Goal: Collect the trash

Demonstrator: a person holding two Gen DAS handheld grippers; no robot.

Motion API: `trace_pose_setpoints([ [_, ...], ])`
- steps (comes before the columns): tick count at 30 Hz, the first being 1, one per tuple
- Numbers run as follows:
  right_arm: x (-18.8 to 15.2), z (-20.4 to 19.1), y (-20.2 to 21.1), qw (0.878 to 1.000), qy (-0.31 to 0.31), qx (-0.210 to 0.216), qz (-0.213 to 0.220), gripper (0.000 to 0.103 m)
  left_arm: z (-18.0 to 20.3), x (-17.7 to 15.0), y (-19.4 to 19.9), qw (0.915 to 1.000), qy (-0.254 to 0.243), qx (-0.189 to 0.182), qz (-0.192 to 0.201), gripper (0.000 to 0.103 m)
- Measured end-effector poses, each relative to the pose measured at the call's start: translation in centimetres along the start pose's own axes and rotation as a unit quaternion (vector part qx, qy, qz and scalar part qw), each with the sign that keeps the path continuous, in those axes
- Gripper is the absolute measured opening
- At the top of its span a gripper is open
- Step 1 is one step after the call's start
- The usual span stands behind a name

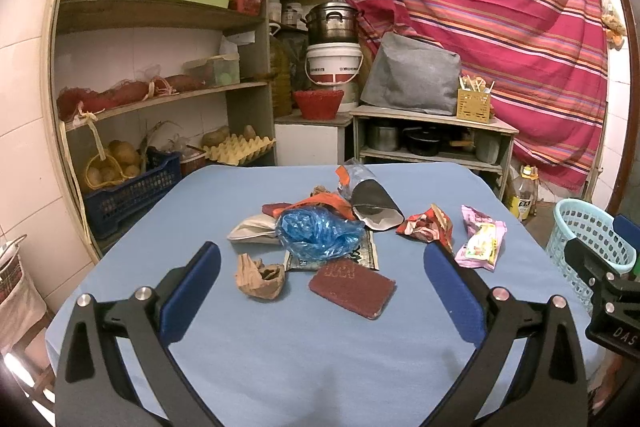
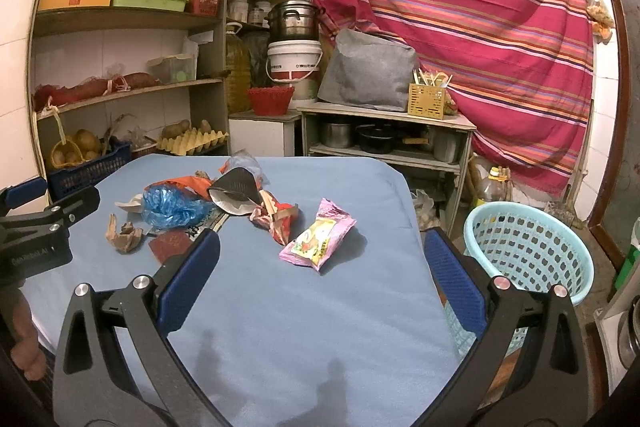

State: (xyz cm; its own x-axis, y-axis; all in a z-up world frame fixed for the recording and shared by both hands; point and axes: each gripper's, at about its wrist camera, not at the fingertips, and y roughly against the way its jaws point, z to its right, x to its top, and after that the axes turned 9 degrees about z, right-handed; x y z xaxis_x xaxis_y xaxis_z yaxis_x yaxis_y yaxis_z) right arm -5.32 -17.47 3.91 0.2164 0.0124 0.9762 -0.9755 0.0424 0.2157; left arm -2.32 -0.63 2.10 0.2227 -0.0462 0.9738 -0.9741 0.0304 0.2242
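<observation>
A: Item one, nearest: left tongs (image 1: 322,287), spread wide and gripping nothing, hovering low over the blue surface (image 1: 280,367). Why so wide?

B: Likely to straddle whichever scrap comes first. Directly ahead of them are lying the maroon scouring pad (image 1: 352,285) and the crumpled brown paper (image 1: 260,277), both flat on the cloth and just apart from one another.

A: Item two: right tongs (image 2: 322,269), likewise spread and empty, hanging over the right-hand part of the surface. The pink snack wrapper (image 2: 318,237) is sitting just beyond them, alone.

B: That placing is making sense: the light blue basket (image 2: 528,251) is standing on the floor off the right edge, so the right side is serving as the drop side. The basket's bottom is mostly hidden by its wall, so I cannot tell whether anything is in it.

A: Item three, middle distance: the main heap. Blue plastic bag (image 1: 320,233) resting on a printed packet, a white pouch (image 1: 254,233) touching its left side, orange wrappers behind.

B: And the black-lined foil pouch (image 1: 374,207) is lying open-mouthed, with a crumpled red wrapper (image 1: 424,227) between it and the pink one.

A: Item four, farthest: shelving (image 1: 160,15), striped red cloth (image 1: 480,7). Background only.

B: Judgement: collection is not visibly begun; all the listed trash is lying on the surface.
</observation>
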Motion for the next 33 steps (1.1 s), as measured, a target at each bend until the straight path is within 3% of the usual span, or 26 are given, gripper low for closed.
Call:
trace_pose_setpoints([
  [33, -0.40, 0.10, -0.30, 1.000, -0.005, -0.008, 0.000, 0.099, 0.48, 0.02, 0.29, 0.9999, -0.009, 0.005, 0.013, 0.099],
])
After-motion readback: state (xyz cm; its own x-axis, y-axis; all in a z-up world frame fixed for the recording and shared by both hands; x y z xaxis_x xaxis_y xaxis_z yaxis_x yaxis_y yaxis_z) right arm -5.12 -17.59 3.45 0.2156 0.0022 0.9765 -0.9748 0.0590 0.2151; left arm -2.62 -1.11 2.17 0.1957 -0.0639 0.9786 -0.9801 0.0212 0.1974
